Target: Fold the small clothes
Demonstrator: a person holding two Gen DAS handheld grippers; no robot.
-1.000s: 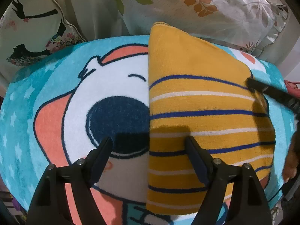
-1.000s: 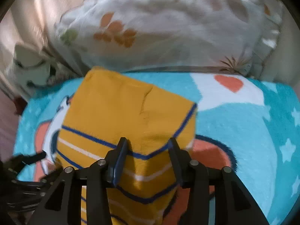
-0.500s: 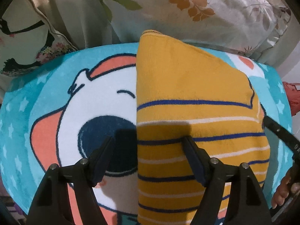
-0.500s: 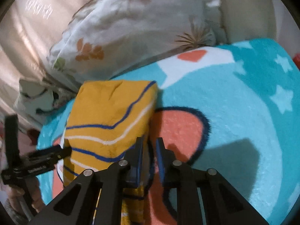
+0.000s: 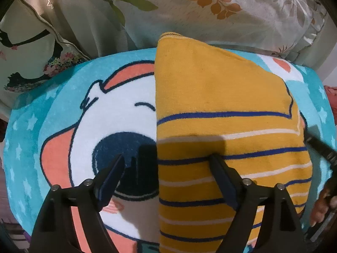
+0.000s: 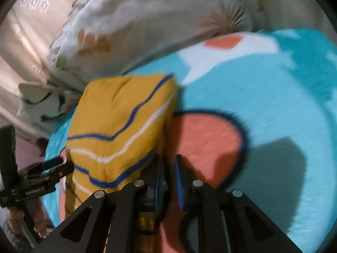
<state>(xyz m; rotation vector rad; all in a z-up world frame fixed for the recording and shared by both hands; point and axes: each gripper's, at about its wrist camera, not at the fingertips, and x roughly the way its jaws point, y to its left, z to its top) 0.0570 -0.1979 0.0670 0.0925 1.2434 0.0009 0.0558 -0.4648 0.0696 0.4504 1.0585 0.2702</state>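
LEFT WRIST VIEW
Containers: no bin, basket or tray appears in this view.
Garment: the yellow striped garment (image 5: 221, 130) lies folded on the cartoon blanket (image 5: 63, 113), occupying the right half of the view; its straight left edge runs up the middle of the frame.
Garment detail: plain yellow at the far end, blue and white stripes toward the camera.
Left gripper: the left gripper (image 5: 166, 179) hangs over the near part of the garment's left edge; jaws wide apart, nothing between them. One finger shows over the dark blue nose print, the other over the stripes.
Surroundings: a leaf-print pillow (image 5: 210, 10) lies just behind the garment's far end; a second cushion (image 5: 27, 48) with dark figures sits at far left.
Right edge: a black tool bar and part of a hand show beside the garment.

RIGHT WRIST VIEW (motion-blurred)
Garment: the yellow striped garment (image 6: 118, 130) sits left of centre on the cartoon blanket (image 6: 284, 105).
Right gripper: the right gripper (image 6: 167, 166) sits at the garment's right edge; jaws nearly together with a narrow gap. Whether cloth is pinched cannot be told.
Surroundings: the leaf-print pillow (image 6: 147, 21) lies behind; the left gripper (image 6: 52, 166) shows at lower left, beside the garment.
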